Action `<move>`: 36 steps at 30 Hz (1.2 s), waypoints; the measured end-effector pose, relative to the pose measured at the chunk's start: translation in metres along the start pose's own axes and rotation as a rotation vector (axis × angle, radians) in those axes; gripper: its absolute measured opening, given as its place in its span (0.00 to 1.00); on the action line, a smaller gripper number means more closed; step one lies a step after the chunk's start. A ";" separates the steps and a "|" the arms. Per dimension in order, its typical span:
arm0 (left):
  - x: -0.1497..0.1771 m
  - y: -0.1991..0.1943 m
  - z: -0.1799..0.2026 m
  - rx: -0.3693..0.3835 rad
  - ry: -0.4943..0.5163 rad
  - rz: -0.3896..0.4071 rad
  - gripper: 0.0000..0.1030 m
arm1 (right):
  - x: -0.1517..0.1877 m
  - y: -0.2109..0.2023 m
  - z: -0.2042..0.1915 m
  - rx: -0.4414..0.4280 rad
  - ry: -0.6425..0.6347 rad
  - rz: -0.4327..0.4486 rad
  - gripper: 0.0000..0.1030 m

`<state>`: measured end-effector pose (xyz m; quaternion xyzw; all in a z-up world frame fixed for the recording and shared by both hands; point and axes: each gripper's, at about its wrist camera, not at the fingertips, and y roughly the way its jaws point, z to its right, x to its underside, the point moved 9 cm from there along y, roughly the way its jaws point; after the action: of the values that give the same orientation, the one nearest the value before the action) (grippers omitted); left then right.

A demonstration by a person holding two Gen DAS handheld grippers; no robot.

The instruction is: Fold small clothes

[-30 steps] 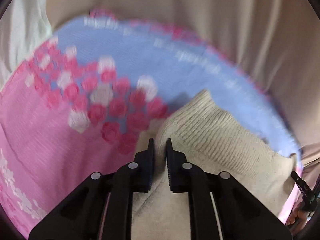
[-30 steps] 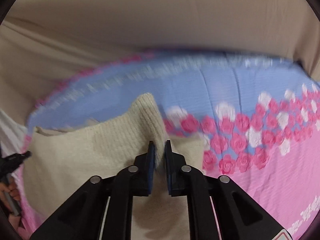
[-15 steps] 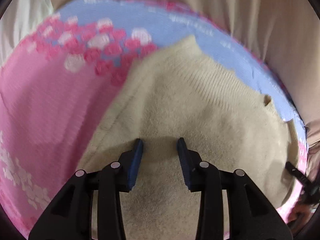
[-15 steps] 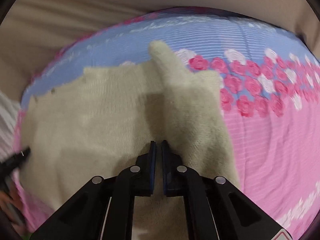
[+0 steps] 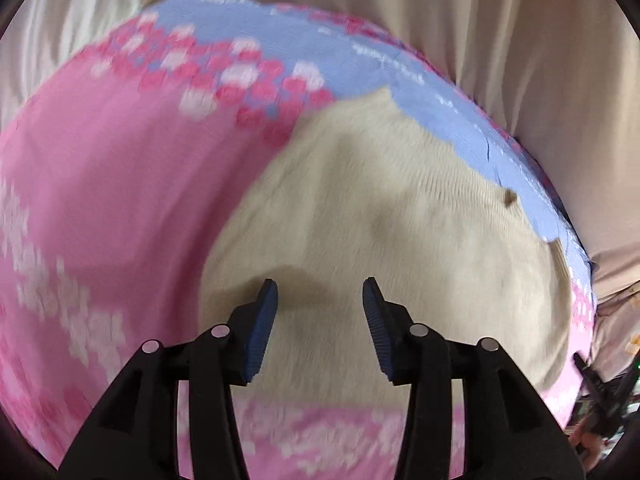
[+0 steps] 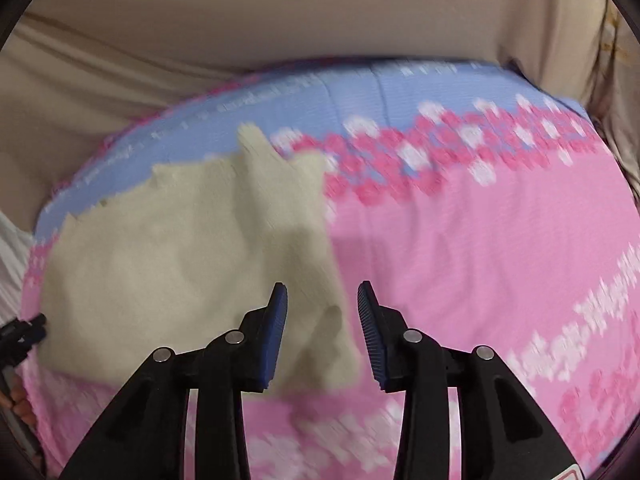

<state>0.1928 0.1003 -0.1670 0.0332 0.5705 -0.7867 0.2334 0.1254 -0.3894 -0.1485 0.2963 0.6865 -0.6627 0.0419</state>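
Observation:
A cream knitted garment [image 5: 380, 232] lies flat on a pink and blue flowered blanket [image 5: 120, 184]. My left gripper [image 5: 320, 292] is open and empty, hovering over the garment's near part. In the right wrist view the garment [image 6: 180, 248] lies at the left with a ridge of cloth standing up along its right side. My right gripper [image 6: 322, 296] is open and empty over the garment's near right edge.
The blanket [image 6: 500, 240] is spread over beige bedding [image 6: 280, 20] that rises behind it. The other gripper shows at the far right edge of the left wrist view [image 5: 600, 404] and at the far left edge of the right wrist view [image 6: 20, 332].
Both grippers held the garment lifted, then opened and let it drop flat. Left opened first, right after. Both have drawn back toward me.

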 end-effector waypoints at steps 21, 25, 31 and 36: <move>0.038 -0.015 -0.016 -0.022 -0.048 0.028 0.61 | 0.018 0.031 -0.024 -0.164 0.044 -0.046 0.20; 0.043 -0.022 -0.016 -0.040 -0.039 0.027 0.61 | 0.027 0.002 -0.010 -0.178 0.041 0.015 0.03; 0.064 -0.013 -0.054 -0.038 -0.214 -0.026 0.66 | 0.062 0.029 0.048 -0.086 0.129 -0.120 0.00; 0.066 -0.015 -0.061 0.094 -0.385 0.002 0.68 | 0.045 -0.005 0.019 -0.214 0.175 -0.010 0.59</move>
<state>0.1150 0.1382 -0.1956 -0.1065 0.4778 -0.8041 0.3372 0.0801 -0.3915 -0.1665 0.3434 0.7559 -0.5573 0.0101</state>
